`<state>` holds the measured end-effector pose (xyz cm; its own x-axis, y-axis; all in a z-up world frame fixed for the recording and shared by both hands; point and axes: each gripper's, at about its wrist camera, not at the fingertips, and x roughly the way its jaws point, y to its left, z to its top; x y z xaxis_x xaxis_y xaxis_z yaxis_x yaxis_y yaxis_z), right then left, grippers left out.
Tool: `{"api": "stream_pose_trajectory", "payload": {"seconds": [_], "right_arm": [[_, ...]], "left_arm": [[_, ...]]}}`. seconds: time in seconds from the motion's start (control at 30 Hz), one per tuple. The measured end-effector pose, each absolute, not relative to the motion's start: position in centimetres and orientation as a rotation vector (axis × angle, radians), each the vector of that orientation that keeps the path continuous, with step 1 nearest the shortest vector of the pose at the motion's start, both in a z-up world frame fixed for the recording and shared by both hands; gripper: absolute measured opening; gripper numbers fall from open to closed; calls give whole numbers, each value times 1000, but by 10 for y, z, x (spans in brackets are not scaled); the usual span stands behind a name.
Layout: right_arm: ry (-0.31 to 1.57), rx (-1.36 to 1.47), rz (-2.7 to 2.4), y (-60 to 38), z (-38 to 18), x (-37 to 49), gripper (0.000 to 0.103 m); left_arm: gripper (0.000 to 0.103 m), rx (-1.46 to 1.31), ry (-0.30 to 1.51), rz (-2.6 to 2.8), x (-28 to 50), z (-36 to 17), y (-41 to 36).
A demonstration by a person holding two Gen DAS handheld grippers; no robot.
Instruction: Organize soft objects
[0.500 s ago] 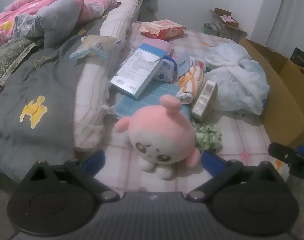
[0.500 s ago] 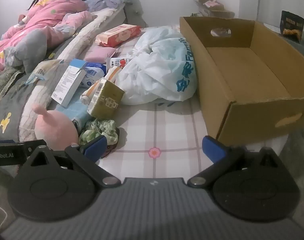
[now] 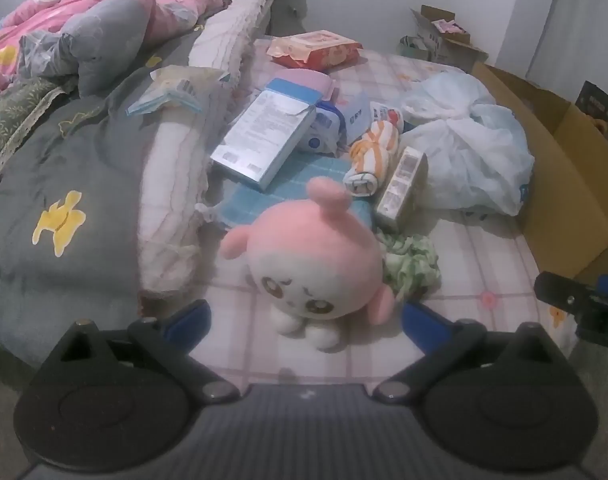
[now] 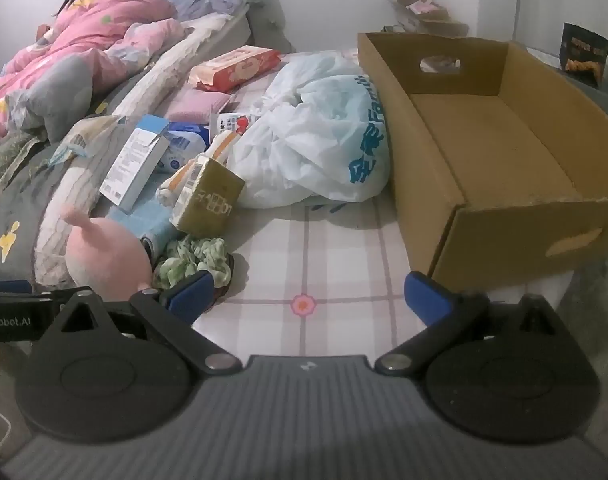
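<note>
Your left tongs [image 3: 304, 314] are spread wide, empty, with the pink plush toy [image 3: 304, 264] dead centre just ahead, upright on the bed [image 3: 483, 248]. Right tongs [image 4: 307, 296] also spread; plush sits lower left there, so left is nearer. Cardboard box [image 4: 483, 152] fills the right.

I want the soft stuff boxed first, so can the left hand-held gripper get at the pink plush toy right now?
Probably yes. The left hand-held gripper is open, with the pink plush toy straight ahead between its fingers and nothing in front of it. The green scrunchie lies against the toy's side and might get caught.
</note>
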<state>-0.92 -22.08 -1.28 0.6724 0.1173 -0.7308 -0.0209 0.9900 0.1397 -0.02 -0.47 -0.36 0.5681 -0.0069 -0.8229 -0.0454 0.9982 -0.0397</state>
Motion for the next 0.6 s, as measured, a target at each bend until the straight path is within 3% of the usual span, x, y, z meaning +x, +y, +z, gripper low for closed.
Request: {"api": "stream_pose_trajectory", "payload": {"seconds": [0.6], "right_arm": [[845,106,90,-218,-15,-10,102]], "left_arm": [[102,-56,975,24,0,-5,-7]]}}
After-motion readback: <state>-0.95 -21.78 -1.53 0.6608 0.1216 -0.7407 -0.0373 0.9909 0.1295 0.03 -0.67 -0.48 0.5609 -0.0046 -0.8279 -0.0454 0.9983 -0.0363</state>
